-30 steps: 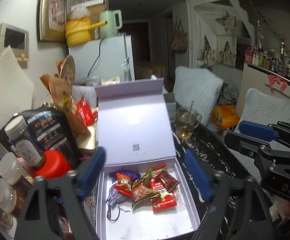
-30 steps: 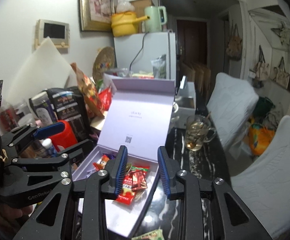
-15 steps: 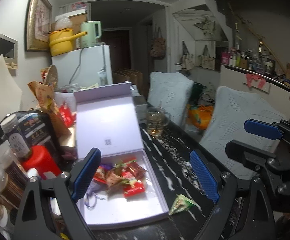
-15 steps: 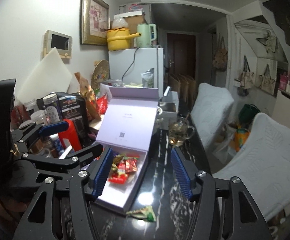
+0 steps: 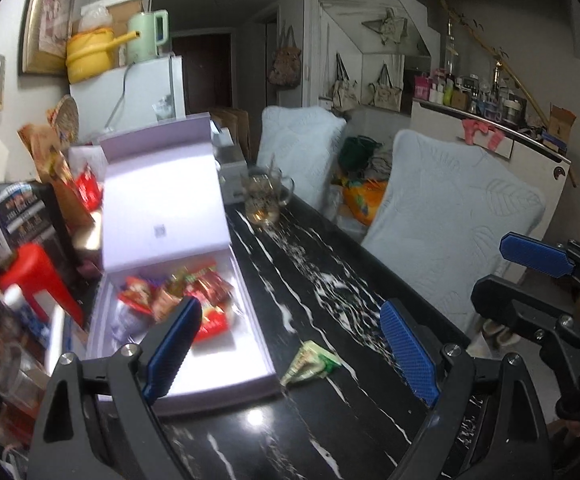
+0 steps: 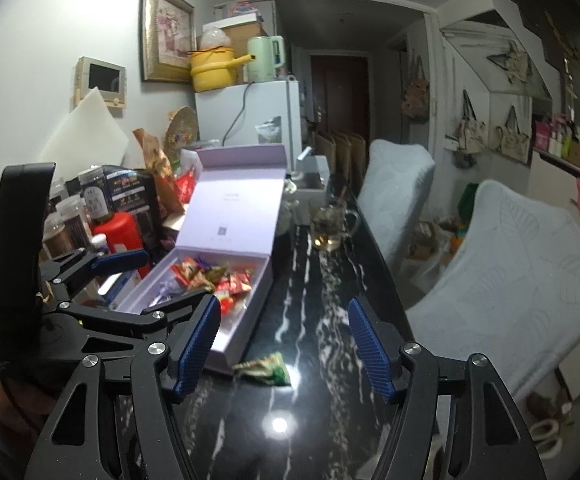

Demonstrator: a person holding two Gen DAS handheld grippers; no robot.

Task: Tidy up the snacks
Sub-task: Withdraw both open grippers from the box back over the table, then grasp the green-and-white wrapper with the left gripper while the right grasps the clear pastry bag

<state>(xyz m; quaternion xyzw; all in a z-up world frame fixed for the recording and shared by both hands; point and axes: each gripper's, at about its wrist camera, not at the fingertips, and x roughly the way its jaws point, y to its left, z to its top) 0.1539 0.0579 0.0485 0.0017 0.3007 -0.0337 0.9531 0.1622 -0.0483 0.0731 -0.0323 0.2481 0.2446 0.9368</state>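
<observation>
A pale lilac gift box (image 5: 249, 344) (image 6: 245, 312) lies open on the black marble table, lid propped upright. Several red and gold snack packets (image 5: 193, 296) (image 6: 217, 276) lie heaped inside. One green triangular snack packet (image 5: 310, 366) (image 6: 265, 370) lies alone on the table just right of the box's front corner. My left gripper (image 5: 290, 348) is open, low over the table, with the box corner and the green packet between its fingers' line. My right gripper (image 6: 283, 344) is open too, the green packet just ahead of it. Neither holds anything.
A glass mug of tea (image 5: 263, 200) (image 6: 330, 224) stands behind the box. Jars, a red-capped bottle (image 6: 119, 228) and bags crowd the table's left side. Two white-covered chairs (image 5: 450, 232) line the right edge. A fridge (image 6: 249, 116) stands behind.
Both grippers pulled back from the box and toward the table's near end. The right gripper, nearly shut a second ago, has opened wide. The green packet has come into view on the table.
</observation>
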